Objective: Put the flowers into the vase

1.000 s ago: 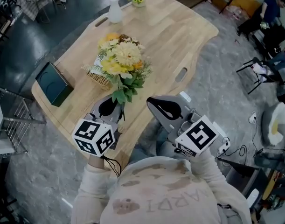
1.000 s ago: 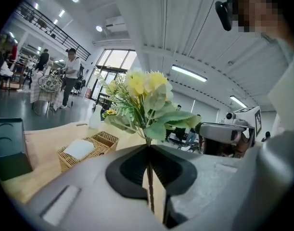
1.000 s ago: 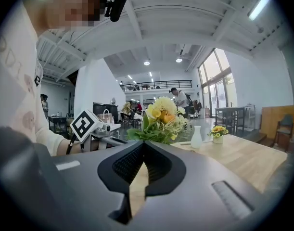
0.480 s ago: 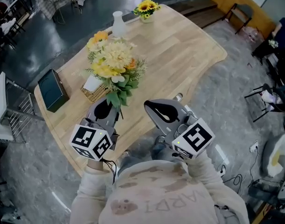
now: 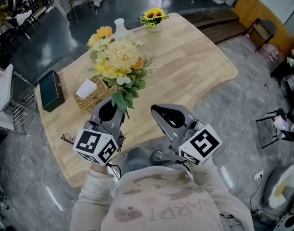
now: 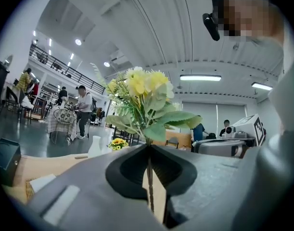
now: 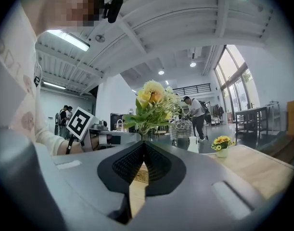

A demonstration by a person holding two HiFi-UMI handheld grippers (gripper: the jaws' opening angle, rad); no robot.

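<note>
While you hold both grippers over the near edge of the wooden table, where are the flowers? — Reader
Your left gripper carries them: its fingers pinch the thin stem, and the yellow and white bouquet stands upright above the tips — Legend
And your right gripper? — Reader
Its fingers are pressed together with nothing between them, just beside the left gripper. The vase, white and narrow-necked, stands at the far end of the table, well apart from the flowers, near a small pot of sunflowers. A wicker basket holding a white napkin lies beside the bouquet, a dark box at the table's left edge — Legend
</note>
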